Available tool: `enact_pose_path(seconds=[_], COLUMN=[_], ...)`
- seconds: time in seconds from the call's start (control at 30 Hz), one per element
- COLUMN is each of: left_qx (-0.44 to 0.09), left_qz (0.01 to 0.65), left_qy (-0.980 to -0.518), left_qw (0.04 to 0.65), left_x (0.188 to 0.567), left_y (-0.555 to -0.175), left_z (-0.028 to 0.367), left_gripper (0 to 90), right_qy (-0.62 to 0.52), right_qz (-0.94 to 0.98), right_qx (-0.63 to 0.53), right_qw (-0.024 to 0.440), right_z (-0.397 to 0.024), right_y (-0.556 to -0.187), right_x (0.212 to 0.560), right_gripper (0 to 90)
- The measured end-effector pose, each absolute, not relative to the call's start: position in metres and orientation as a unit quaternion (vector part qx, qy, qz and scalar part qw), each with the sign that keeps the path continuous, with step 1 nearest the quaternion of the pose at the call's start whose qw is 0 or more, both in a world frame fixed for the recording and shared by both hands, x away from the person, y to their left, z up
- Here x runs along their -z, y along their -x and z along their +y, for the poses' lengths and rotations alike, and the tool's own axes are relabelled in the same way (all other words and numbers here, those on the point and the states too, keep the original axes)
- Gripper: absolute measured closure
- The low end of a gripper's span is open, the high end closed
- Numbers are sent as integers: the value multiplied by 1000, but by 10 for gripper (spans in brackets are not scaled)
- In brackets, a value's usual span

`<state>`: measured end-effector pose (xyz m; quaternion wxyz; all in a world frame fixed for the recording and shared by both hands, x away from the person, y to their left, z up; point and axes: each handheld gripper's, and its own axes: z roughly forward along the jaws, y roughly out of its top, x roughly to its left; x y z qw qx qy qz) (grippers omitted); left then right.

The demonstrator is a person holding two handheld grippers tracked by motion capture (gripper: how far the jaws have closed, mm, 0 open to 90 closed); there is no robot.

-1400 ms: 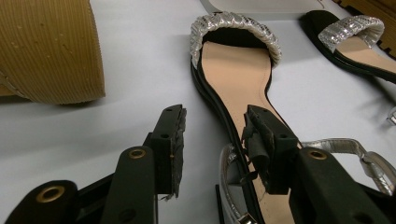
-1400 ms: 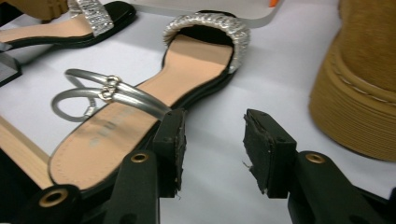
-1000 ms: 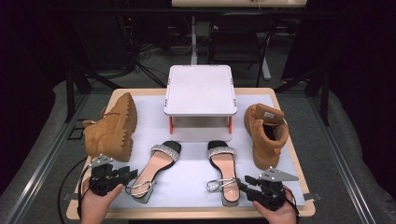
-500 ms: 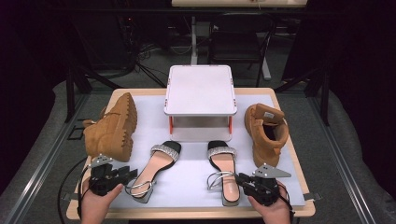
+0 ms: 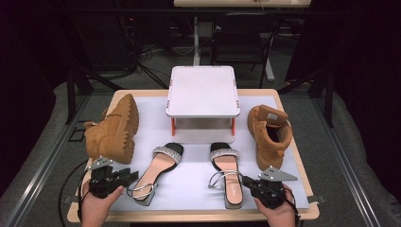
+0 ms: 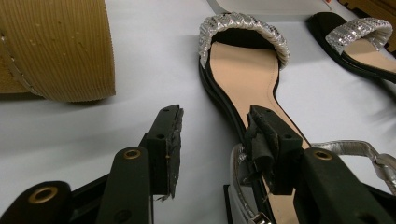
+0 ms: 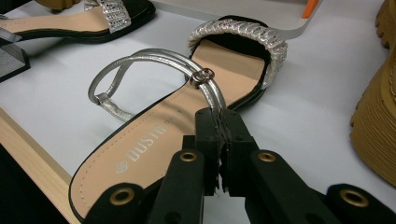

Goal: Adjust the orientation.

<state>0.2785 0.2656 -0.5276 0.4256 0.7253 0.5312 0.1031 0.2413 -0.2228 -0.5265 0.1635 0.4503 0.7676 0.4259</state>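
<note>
Right sandal (image 7: 154, 140): ankle strap (image 7: 205, 88) now pinched by right gripper (image 7: 223, 122), jaws just closed; ready to lift. Left gripper (image 6: 217, 133) open.

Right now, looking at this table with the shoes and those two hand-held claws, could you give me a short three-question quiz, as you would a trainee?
1. True or false: the right gripper has its jaws closed on the silver ankle strap of the right-hand black sandal with the sparkly silver toe band.
2. How many tan lug-soled ankle boots are on the table?
3. The left gripper is: A) clamped on a boot; B) open astride the heel end of the left-hand black sandal; C) resting on the white raised stand.

Key: 1 true; 2 two; 3 B.
</note>
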Motion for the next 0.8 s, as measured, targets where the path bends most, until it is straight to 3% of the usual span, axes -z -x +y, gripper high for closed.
enact_pose_path(seconds=[0.2, 0.43, 0.53, 0.57, 0.8], left_qx=[-102, -102, -101, -101, -103], left_qz=[531, 531, 531, 531, 532], left_qy=[-727, -727, -727, -728, -725], left_qw=[424, 423, 423, 423, 426], left_x=[528, 528, 529, 529, 528], left_y=[-279, -279, -279, -279, -279], left_z=[265, 265, 264, 264, 266], left_gripper=[545, 543, 543, 542, 541], right_qy=[-453, -453, -452, -452, -446], right_qz=[766, 770, 769, 770, 775], right_qx=[-427, -423, -423, -418, -415], right_qw=[161, 152, 155, 166, 169], right_z=[-223, -218, -217, -217, -218], right_y=[-242, -245, -246, -245, -243], right_x=[527, 531, 532, 531, 531], right_gripper=[869, 778, 796, 855, 871])
